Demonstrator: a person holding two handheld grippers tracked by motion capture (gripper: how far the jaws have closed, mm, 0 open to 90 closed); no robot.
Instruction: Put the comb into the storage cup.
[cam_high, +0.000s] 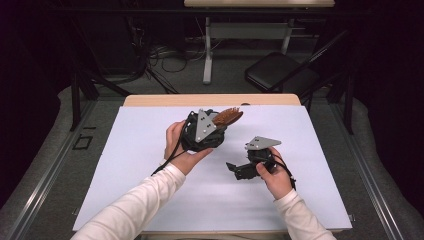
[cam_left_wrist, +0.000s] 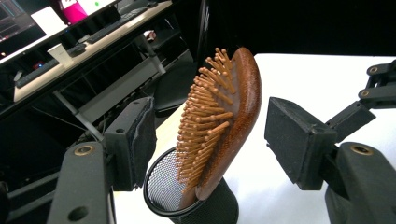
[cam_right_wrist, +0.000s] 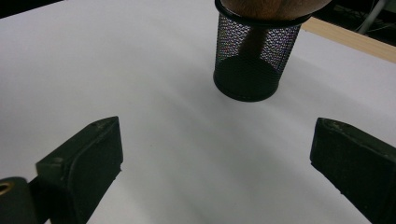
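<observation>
Left claw (cam_high: 216, 131), at left of the high view: jaws parted on either side of the wooden hairbrush (cam_left_wrist: 219, 121), pads apart from it, nothing gripped. Hairbrush: standing handle-down in the black mesh cup (cam_left_wrist: 191, 205), head leaning past the rim, bristles toward the left-hand jaw. Cup: resting on the white worktop (cam_high: 150, 165), near its far middle.

Judged step in hand: clearing the claw from the seated brush. Withdraw straight back along the jaw line; keep both pads off bristles and wooden back; avoid nudging the cup, which looks light and top-heavy.

Right claw (cam_high: 240, 170): wide, empty, low over the worktop, aimed at the cup; hold steady.

Legible brands, labels, writing: none on brush or cup.
</observation>
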